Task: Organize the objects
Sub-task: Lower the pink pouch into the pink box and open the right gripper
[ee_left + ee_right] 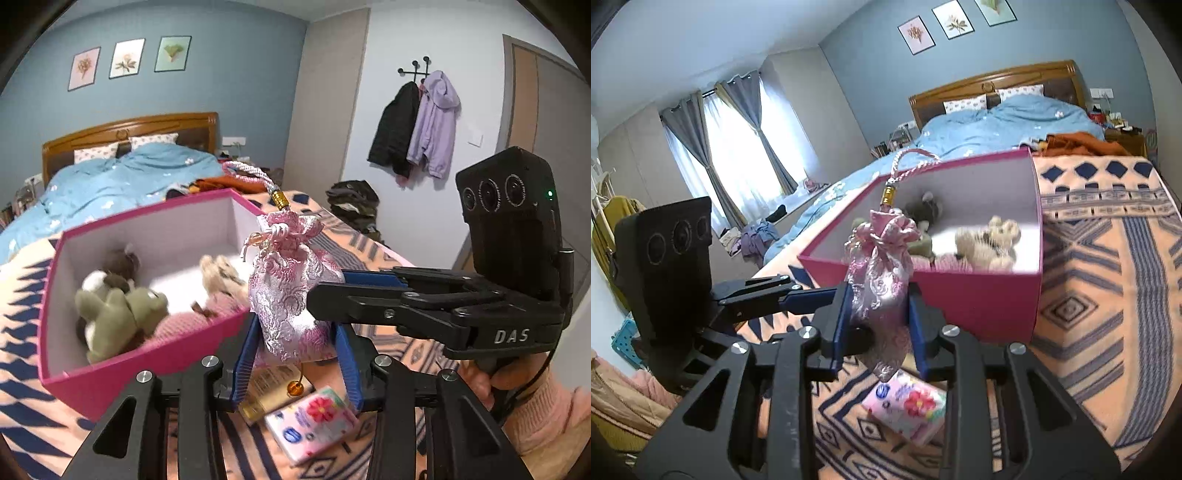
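A pink brocade drawstring pouch (pixel 291 295) with a braided cord loop and gold bead is held upright above the patterned blanket, just in front of the pink open box (pixel 110 365). My left gripper (pixel 295 328) is shut on the pouch's lower body. My right gripper (pixel 325 291) reaches in from the right and is shut on the same pouch (pixel 882 280); in its own view the right gripper (pixel 875 299) pinches the pouch's middle, and the left gripper (pixel 812 295) comes in from the left. The box (pixel 960 299) holds several small plush toys (pixel 118 310).
A floral tissue pack (pixel 314 421) and a gold-coloured packet (pixel 269 391) lie on the blanket under the pouch. The tissue pack also shows in the right wrist view (pixel 908 410). Behind the box are a blue duvet (pixel 122 181) and folded clothes (pixel 229 182).
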`<action>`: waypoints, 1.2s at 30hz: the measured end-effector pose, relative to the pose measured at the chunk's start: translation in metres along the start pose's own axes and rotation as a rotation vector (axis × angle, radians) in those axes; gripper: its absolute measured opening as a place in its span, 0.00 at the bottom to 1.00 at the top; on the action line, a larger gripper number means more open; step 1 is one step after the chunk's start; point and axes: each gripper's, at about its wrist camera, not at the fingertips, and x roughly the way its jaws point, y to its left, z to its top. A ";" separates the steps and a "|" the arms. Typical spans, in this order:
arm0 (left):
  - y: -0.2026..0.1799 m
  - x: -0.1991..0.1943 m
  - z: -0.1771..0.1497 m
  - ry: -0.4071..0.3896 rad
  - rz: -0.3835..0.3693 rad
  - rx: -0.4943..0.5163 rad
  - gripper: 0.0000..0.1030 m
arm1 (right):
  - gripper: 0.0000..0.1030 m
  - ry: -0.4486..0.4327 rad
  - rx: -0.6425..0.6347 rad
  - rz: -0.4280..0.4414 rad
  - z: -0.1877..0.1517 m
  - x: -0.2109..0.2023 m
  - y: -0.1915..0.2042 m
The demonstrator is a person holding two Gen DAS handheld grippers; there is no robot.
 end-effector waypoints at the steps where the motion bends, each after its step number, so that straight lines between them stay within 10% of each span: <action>1: 0.003 0.000 0.003 -0.004 0.002 -0.007 0.39 | 0.34 -0.004 0.001 0.005 0.003 0.000 -0.001; 36: 0.048 0.026 0.043 -0.007 0.121 -0.025 0.39 | 0.38 -0.026 0.024 0.013 0.057 0.046 -0.022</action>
